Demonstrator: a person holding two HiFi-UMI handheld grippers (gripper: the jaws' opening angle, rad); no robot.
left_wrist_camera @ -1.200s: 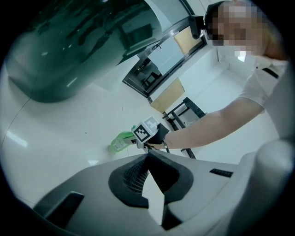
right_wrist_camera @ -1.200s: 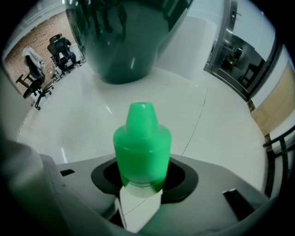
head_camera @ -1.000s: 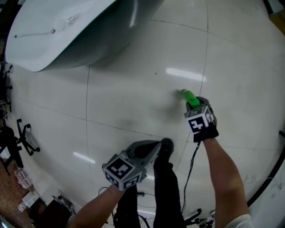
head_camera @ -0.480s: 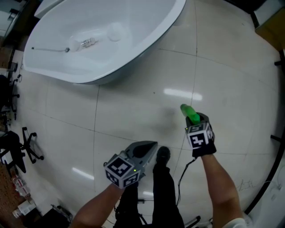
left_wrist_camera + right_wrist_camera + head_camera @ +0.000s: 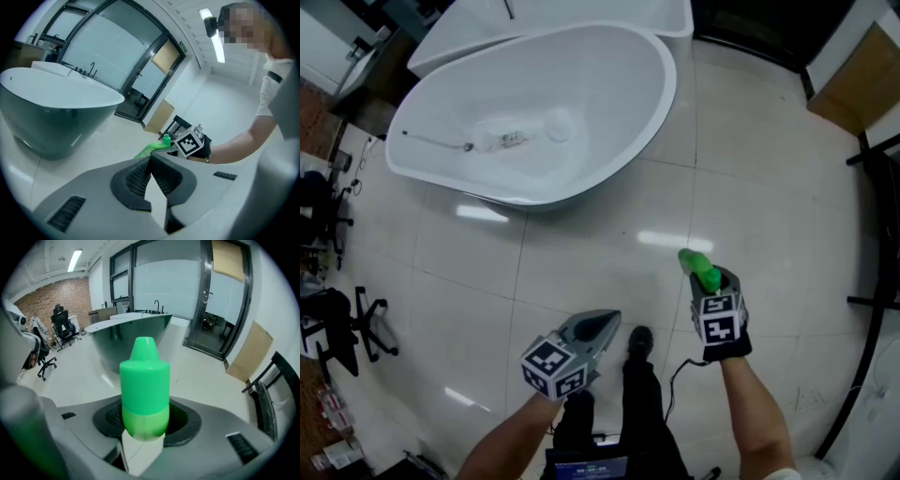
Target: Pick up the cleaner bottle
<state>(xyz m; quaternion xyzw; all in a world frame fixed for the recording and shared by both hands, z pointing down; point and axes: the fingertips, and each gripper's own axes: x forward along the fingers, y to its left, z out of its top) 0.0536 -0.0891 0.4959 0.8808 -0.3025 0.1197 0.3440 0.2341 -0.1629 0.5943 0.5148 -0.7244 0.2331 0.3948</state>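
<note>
The cleaner bottle (image 5: 697, 265) is bright green with a pointed cap. It is held above the tiled floor, cap pointing away, with my right gripper (image 5: 711, 279) shut on its body. The right gripper view shows the bottle (image 5: 144, 390) upright between the grey jaws of that gripper (image 5: 145, 422), filling the middle. My left gripper (image 5: 606, 321) hangs lower left of it with its jaws together and nothing in them. From the left gripper (image 5: 150, 157) view, the green bottle (image 5: 151, 149) and the right gripper's marker cube show just beyond the tips.
A large white freestanding bathtub (image 5: 656, 84) lies ahead on the pale tiled floor (image 5: 581, 253), with a chain and small fittings inside. A dark shoe (image 5: 639, 339) is between my arms. Office chairs (image 5: 347, 328) stand at the left and a cardboard sheet (image 5: 862, 80) at the upper right.
Both grippers have risen well above the floor, the right one carrying the green bottle. The bathtub, first only partly seen, has come fully into the head view.
</note>
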